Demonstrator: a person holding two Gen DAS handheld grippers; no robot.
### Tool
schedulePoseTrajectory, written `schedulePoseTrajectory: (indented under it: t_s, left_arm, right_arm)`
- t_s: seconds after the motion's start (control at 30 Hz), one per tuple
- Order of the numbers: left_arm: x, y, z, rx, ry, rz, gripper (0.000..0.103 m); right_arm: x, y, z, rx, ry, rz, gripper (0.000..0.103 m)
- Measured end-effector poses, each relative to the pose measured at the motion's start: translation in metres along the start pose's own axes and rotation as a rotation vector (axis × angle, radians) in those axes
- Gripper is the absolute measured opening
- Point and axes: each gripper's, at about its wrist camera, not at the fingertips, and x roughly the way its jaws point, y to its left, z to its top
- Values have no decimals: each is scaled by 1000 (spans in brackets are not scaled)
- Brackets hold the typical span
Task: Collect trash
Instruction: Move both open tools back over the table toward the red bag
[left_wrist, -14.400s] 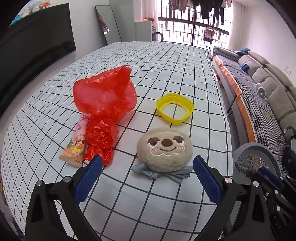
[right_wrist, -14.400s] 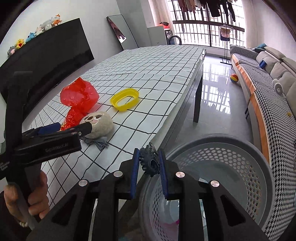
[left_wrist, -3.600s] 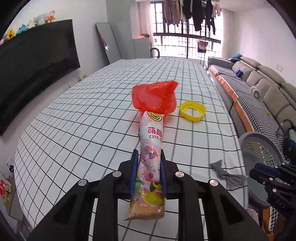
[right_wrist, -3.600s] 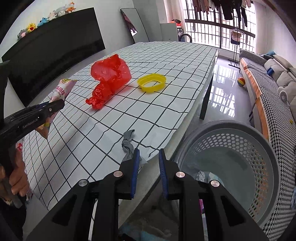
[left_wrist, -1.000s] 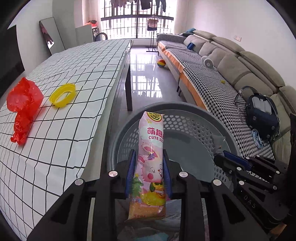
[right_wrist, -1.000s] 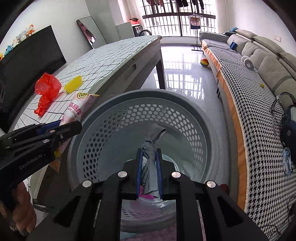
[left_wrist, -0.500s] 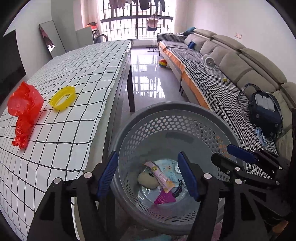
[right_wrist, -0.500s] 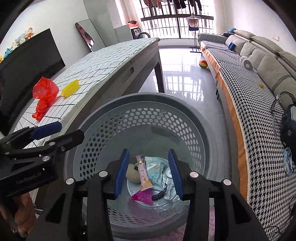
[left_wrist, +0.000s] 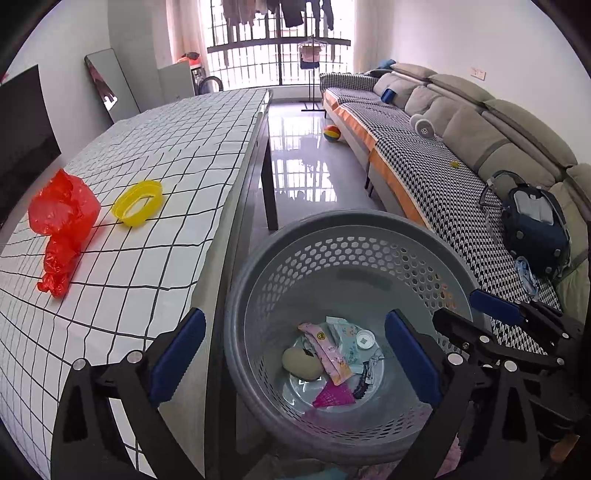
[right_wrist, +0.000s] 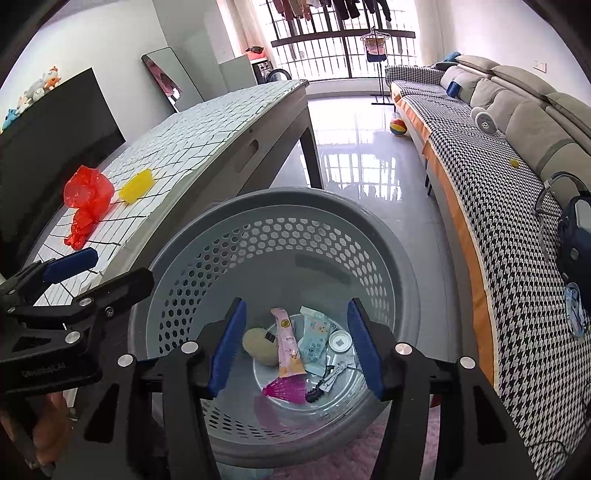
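L gripper & R gripper both wide open w/ nothing held, over grey basket holding pink snack pack + other trash; red bag & yellow ring on table.

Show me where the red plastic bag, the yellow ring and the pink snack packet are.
red plastic bag (left_wrist: 61, 218), left wrist view, its crumpled upper bulge.
yellow ring (left_wrist: 137, 203), left wrist view, its near rim.
pink snack packet (right_wrist: 288, 345), right wrist view, its middle.
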Motion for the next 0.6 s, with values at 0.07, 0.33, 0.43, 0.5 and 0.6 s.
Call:
schedulePoseTrajectory:
  t_s: [0.07, 0.33, 0.43, 0.5, 0.6]
  left_arm:
    - [-3, 2, 0, -6, -5, 9, 97]
    - [-12, 16, -5, -44, 8, 45, 97]
    - [-21, 26, -7, -57, -10, 66, 97]
    - [-27, 32, -8, -64, -27, 85, 97]
    - [-37, 43, -8, -77, -48, 108, 97]
  right_arm:
    - [-3, 0, -1, 4, -8, 0, 63]
    - [-11, 7, -3, -5, -23, -4, 68]
    - [-11, 13, -1, -12, -24, -1, 69]
    - [-11, 19, 0, -20, -25, 4, 69]
    - [-9, 30, 4, -38, -27, 14, 69]
